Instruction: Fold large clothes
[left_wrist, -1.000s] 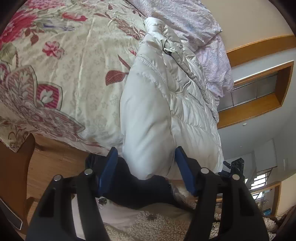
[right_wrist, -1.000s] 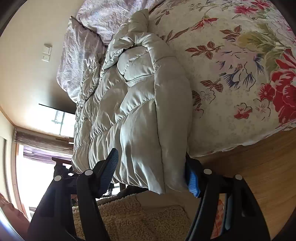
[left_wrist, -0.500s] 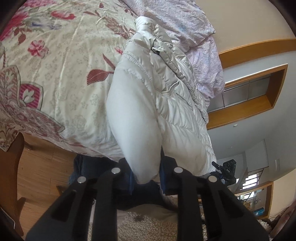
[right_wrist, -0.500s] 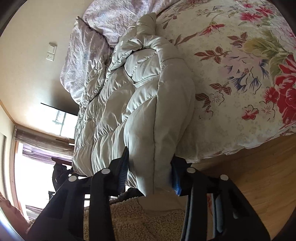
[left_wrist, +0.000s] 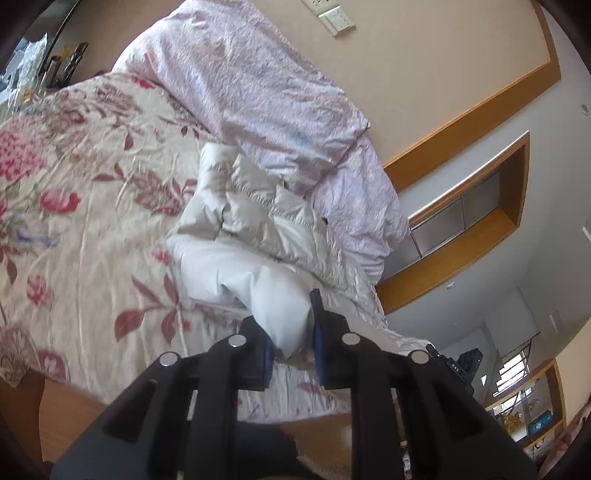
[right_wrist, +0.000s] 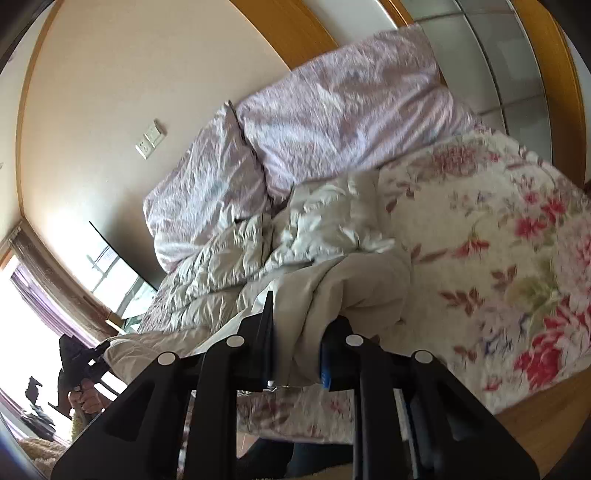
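A cream puffer jacket (left_wrist: 258, 229) lies crumpled on a floral bedspread (left_wrist: 81, 206). My left gripper (left_wrist: 291, 332) is shut on the jacket's bottom hem and holds it lifted over the bed. In the right wrist view the jacket (right_wrist: 325, 236) bunches toward the pillows. My right gripper (right_wrist: 295, 343) is shut on another part of the hem, raised above the bed's near edge. The floral bedspread also shows in the right wrist view (right_wrist: 498, 240).
Lilac pillows (left_wrist: 266, 92) lie against the headboard wall, also in the right wrist view (right_wrist: 332, 110). Wooden floor (left_wrist: 66, 413) runs along the bed's near edge. A window (right_wrist: 37, 314) is at the left.
Both grippers have closed on the jacket's hem and lifted it up and forward over the bed. The jacket's lower half now folds toward the pillows.
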